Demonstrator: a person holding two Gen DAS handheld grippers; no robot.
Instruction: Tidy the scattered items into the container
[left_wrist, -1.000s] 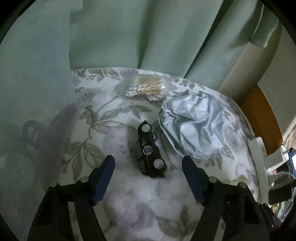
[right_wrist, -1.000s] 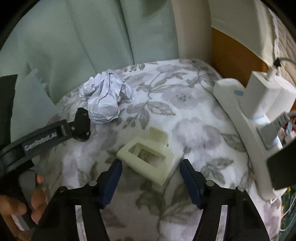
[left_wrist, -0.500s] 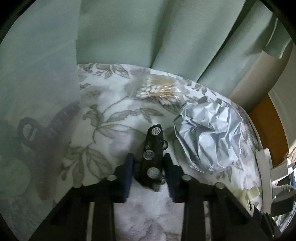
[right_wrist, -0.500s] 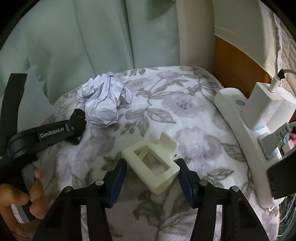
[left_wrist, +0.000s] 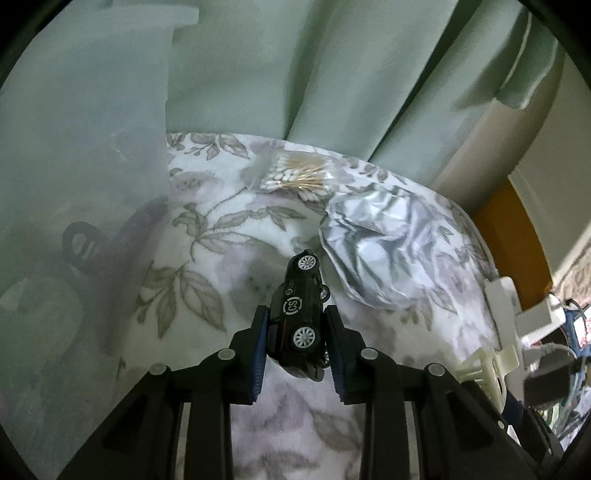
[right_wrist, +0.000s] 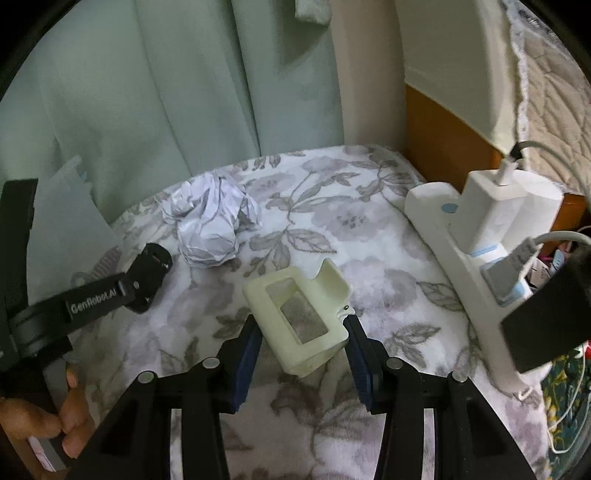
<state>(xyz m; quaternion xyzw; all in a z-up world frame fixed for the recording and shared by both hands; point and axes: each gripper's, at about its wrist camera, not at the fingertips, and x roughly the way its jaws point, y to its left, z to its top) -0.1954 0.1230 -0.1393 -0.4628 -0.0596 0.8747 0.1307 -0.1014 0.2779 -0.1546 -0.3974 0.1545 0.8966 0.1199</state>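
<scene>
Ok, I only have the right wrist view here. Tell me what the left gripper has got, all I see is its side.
Observer: The left gripper is shut on a small black toy car, its wheels facing the camera.
Operator: Report what loose items lie beyond the crumpled paper.
Observer: A clear bag of cotton swabs lies on the floral blanket, beyond the crumpled paper, close to the curtain.
Operator: Find me the container.
Observer: A translucent container wall fills the left of the left wrist view; a dark hair claw shows through it.
Operator: Confirm my clip is visible from there.
Observer: Yes, the cream hair clip shows at the lower right edge.
</scene>
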